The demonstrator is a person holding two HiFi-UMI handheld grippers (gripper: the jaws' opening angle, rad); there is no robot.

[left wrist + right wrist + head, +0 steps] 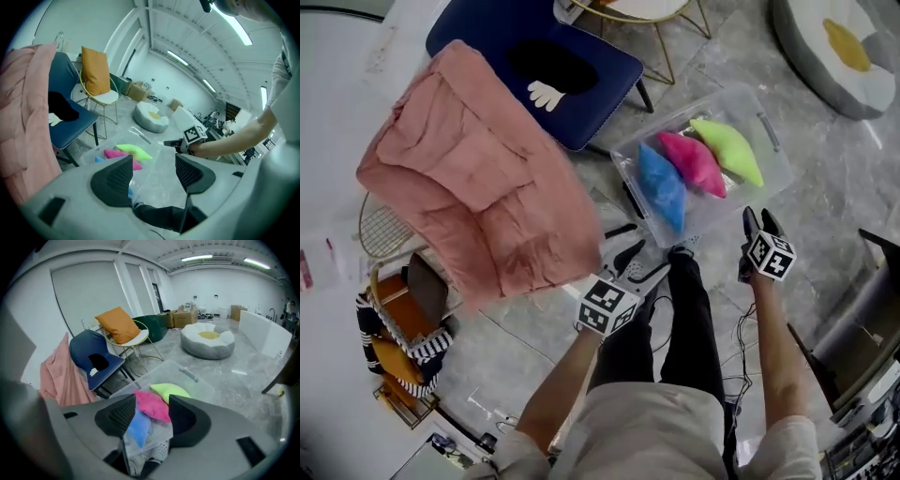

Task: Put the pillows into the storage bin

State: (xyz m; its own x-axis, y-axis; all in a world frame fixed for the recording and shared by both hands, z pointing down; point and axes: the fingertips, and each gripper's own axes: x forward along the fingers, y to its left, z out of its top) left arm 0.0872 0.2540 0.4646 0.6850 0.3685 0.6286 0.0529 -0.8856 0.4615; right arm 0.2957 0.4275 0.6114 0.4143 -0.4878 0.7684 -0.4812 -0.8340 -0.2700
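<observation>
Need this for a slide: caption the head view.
Blue pillow, pink pillow and green pillow lie in the clear storage bin; left tool and right tool hover open nearby.

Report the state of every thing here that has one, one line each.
storage bin: open on top, three pillows inside
blue pillow: lying in the bin
pink pillow: lying in the bin, between the other two
green pillow: lying in the bin
left claw: open, empty
right claw: open, empty
pink quilt: draped, hanging in folds
</observation>
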